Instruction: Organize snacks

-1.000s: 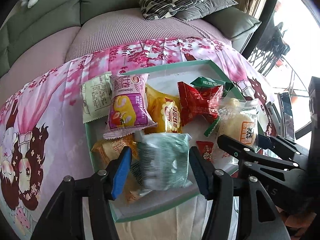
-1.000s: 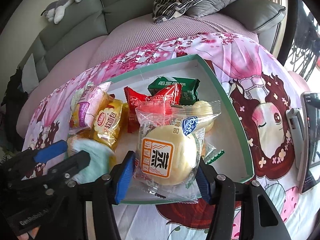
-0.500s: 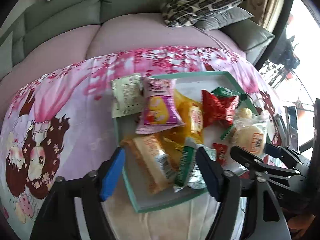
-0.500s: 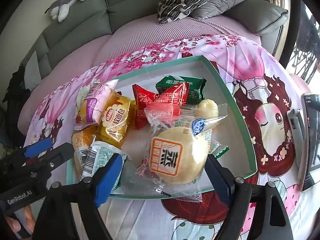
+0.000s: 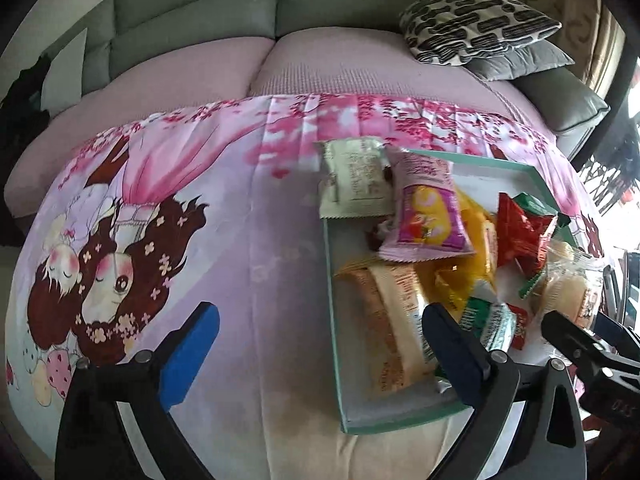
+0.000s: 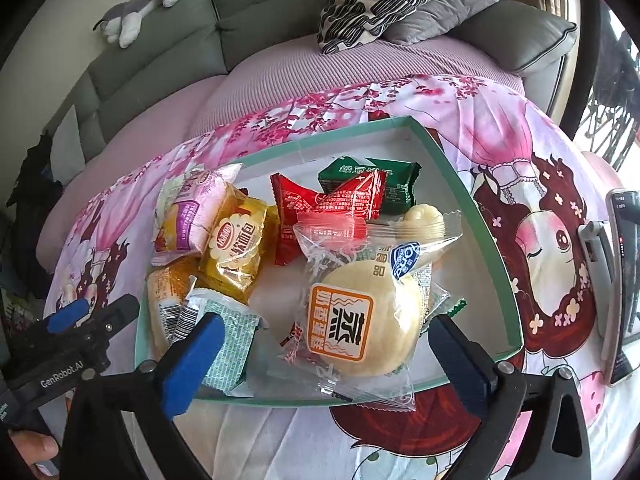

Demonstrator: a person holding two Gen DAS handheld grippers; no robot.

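Right wrist view: right tool (image 6: pixel 324 356) opening, bun packet (image 6: pixel 356 312) lying untouched between its pads; left tool (image 5: pixel 320 356) opening over cloth.

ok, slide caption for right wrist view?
Right gripper opening over bagged bun lying in teal snack tray.

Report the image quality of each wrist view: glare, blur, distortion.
Left wrist view: strong fisheye bend, dark vignette corners, window at right blown out white, slight softness on the tray snacks. Right wrist view: sharper; glare on the clear bun wrapper, same barrel distortion curving the sofa.
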